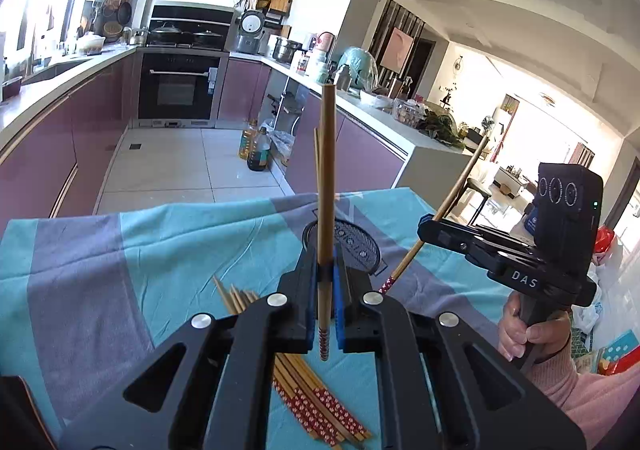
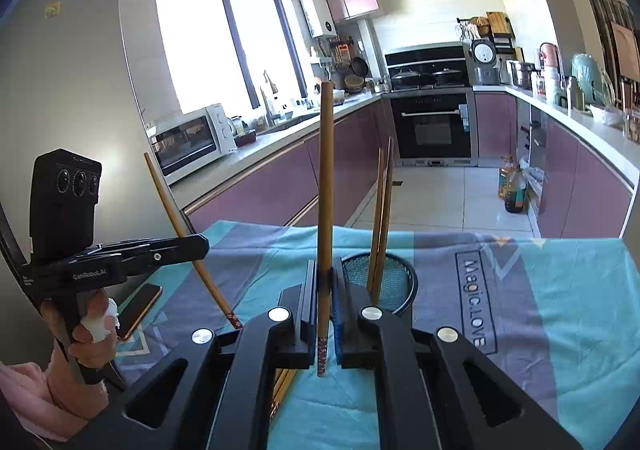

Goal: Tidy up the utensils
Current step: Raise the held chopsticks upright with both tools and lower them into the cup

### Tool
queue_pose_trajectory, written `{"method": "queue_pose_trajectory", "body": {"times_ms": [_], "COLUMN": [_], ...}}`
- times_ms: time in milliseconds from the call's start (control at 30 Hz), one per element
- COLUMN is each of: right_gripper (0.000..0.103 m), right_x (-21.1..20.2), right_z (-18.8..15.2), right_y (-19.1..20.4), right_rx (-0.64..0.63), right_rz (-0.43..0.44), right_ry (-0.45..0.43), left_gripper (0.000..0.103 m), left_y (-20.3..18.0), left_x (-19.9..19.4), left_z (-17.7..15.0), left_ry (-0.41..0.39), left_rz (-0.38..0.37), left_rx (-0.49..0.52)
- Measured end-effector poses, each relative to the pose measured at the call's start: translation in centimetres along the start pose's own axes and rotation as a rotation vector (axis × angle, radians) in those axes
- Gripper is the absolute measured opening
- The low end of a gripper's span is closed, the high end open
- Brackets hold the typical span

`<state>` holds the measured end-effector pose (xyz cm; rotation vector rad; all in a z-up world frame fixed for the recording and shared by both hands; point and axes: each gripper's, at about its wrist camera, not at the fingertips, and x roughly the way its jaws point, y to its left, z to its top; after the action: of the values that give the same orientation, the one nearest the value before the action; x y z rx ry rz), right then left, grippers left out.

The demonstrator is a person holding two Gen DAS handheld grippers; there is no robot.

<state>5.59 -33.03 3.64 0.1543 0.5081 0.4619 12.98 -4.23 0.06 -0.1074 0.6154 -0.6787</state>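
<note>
Risk: each chopstick was pinched near its patterned end, so the long shaft could swing or slip on the way to the mesh cup (image 2: 394, 282), centre of frame, and miss the rim or knock the two sticks already standing there. Left tool (image 1: 327, 282) was clamped on one chopstick (image 1: 327, 178). Right tool (image 2: 325, 282) was clamped on another (image 2: 326, 178). Remaining chopsticks (image 1: 320, 410) lay on the cloth-covered counter (image 1: 160, 250), bottom centre.

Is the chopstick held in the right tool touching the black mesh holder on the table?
Apart. In the left wrist view, the right tool holds its chopstick tilted in the air, with tablecloth visible between its patterned end and the mesh holder.
</note>
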Motion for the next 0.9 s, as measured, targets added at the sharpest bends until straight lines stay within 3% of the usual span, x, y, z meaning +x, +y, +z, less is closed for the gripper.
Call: {"method": "queue_pose_trajectory", "body": {"times_ms": [433, 900], "right_gripper": [0.006, 0.006], "right_x": [-2.0, 1.0], "right_z": [4.6, 4.3], "right_y": [0.0, -0.6], "right_rx": [-0.054, -0.066], "right_rz": [-0.032, -0.097], "right_ry": [-0.1, -0.049], "left_gripper": [0.007, 0.007], "left_y": [-3.0, -5.3], "left_x": [-0.8, 0.7], "left_z": [5.0, 7.5], "left_ry": [-0.1, -0.113], "left_rz": [-0.001, 0.04], "left_rx": [0.063, 0.086]}}
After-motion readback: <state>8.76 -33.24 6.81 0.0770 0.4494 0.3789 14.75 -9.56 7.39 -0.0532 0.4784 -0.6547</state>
